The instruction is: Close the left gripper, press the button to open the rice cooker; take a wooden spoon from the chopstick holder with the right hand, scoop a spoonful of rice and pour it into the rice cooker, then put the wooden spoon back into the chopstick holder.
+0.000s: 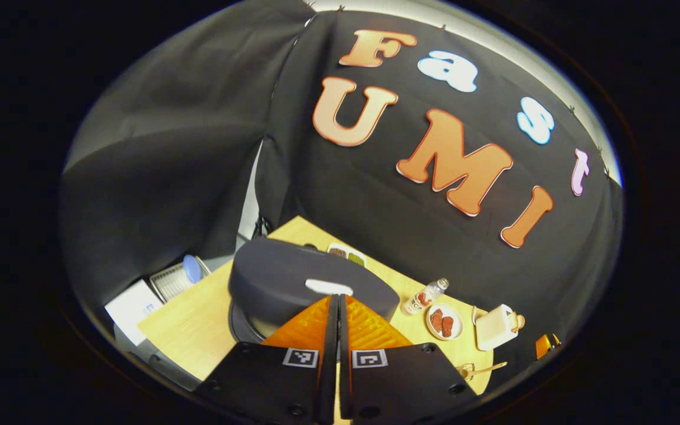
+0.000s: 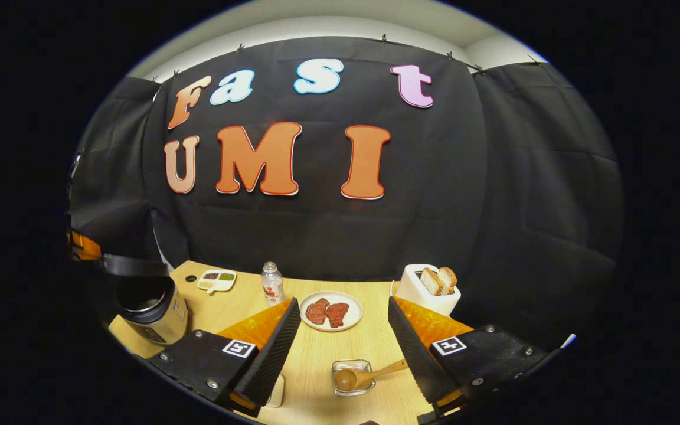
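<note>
Now my left gripper [image 1: 338, 301] has its fingers closed, just short of the rice cooker [image 1: 293, 283] lid. My right gripper [image 2: 343, 330] is open, wooden spoon [image 2: 363, 375] lying between its fingers. Reaching carelessly could tip the chopstick holder [image 2: 353, 378].

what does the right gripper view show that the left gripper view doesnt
Right gripper view alone: toast slices standing in the toaster, the rice cooker with its lid raised and pot open, and the right gripper open above the wire holder.

Left gripper view alone: the left gripper shut at the cooker lid's light button, plus a white box beyond the table edge.

Both share the meat plate, bottle, wooden spoon and sectioned dish.
</note>
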The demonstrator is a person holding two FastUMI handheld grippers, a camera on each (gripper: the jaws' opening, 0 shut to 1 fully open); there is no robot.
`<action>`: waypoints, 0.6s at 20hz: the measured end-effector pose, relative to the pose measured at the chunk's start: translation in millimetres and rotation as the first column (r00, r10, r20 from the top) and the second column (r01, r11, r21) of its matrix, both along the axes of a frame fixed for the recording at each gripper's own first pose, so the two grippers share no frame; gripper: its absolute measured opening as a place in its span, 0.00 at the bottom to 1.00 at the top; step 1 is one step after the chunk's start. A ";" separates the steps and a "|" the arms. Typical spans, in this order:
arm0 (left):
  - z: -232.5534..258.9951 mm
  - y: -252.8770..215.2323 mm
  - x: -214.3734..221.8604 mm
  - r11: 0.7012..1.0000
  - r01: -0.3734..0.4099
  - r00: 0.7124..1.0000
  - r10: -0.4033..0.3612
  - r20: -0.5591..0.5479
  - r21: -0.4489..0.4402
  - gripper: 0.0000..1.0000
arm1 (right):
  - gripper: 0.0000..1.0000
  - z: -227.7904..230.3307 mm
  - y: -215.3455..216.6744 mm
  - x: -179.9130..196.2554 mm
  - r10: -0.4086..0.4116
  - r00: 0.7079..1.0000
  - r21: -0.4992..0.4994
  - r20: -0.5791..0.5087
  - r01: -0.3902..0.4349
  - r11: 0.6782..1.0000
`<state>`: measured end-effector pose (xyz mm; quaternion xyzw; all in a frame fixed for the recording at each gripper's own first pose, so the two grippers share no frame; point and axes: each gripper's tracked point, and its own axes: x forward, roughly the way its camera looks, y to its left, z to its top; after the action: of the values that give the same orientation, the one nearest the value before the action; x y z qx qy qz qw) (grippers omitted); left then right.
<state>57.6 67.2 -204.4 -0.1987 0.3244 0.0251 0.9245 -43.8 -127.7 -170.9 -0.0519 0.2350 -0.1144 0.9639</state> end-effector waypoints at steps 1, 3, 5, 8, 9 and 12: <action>9.5 -3.3 -4.9 1.000 0.006 1.000 -0.007 0.030 0.031 0.14 | 0.93 -6.0 -1.6 -3.1 0.000 1.000 -0.002 -0.016 0.000 1.000; 23.5 -7.7 -15.7 0.995 0.023 0.997 -0.030 0.070 0.096 0.08 | 0.93 -17.3 -3.9 -10.2 -0.001 0.999 -0.002 -0.043 0.000 1.000; 34.9 -14.5 -24.7 0.987 0.044 0.993 -0.061 0.106 0.157 0.13 | 0.93 -29.5 -9.2 -15.7 -0.009 0.997 -0.006 -0.073 0.009 1.000; 56.9 -37.9 -31.7 0.976 0.099 0.976 -0.133 0.174 0.192 0.27 | 0.94 -45.3 -16.3 -22.0 -0.032 0.994 0.019 -0.109 0.035 0.999; 60.7 -44.0 -31.4 0.972 0.100 0.970 -0.143 0.196 0.213 0.45 | 0.93 -50.1 -19.6 -23.9 -0.043 0.992 0.025 -0.120 0.046 0.999; 79.2 -56.9 -34.1 0.954 0.095 0.950 -0.172 0.261 0.284 0.77 | 0.93 -59.3 -40.4 -30.2 -0.098 0.987 0.033 -0.128 0.103 0.994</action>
<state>23.5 10.3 -125.1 -0.0507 0.1952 -0.0232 0.9792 -74.0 -168.1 -230.2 -0.0281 0.3001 -0.1546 0.9409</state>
